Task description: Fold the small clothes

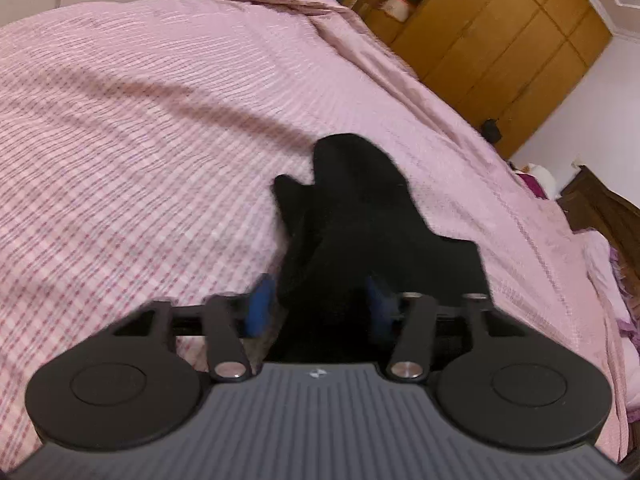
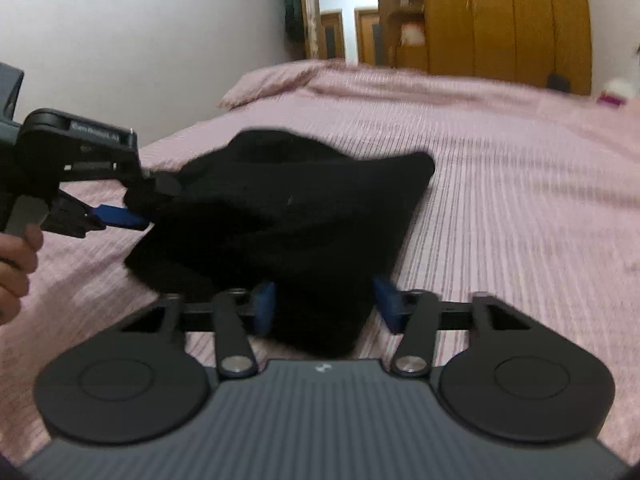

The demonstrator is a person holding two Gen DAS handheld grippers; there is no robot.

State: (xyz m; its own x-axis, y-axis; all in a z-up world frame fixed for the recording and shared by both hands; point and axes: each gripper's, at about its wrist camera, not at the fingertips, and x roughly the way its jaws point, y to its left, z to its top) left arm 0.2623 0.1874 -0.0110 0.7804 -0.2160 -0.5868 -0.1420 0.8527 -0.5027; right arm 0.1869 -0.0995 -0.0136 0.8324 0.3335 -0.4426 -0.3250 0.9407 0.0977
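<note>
Blue fingers (image 1: pixel 262 306) of the left gripper (image 1: pixel 320 304) were seen on either side of a black garment (image 1: pixel 360 220), with the dark cloth filling the gap between them; whether the pads were pressing on it could not be told from the left wrist view, where the cloth hid their inner faces. In the right wrist view the same left gripper (image 2: pixel 132 208) was found at the far left edge, held by a hand (image 2: pixel 16 264), its tip buried in a bunched corner of the garment (image 2: pixel 280 216), which looked pinched and lifted there. One blue finger (image 2: pixel 120 215) was visible beneath that corner.

The garment was spread across a pink striped bedspread (image 1: pixel 140 140), lumpy and partly raised off the bedding rather than lying flat. Its near edge was drawn toward each camera.

Further right, the right gripper (image 2: pixel 326 306) was placed around another part of the garment's near edge. Its left blue finger (image 2: pixel 264 304) was touching the cloth, while a strip of pink bedspread (image 2: pixel 520 200) was visible between the cloth and the right finger, so the jaws were standing apart and no firm grip was shown.

Behind the bed, a pillow in the same pink fabric (image 2: pixel 272 80) was seen at the head of the bed, against a pale wall (image 2: pixel 140 32). A wooden wardrobe (image 2: pixel 508 20) was seen at the far right, with an open doorway (image 2: pixel 344 20) just left of it. Both views were blurred.
</note>
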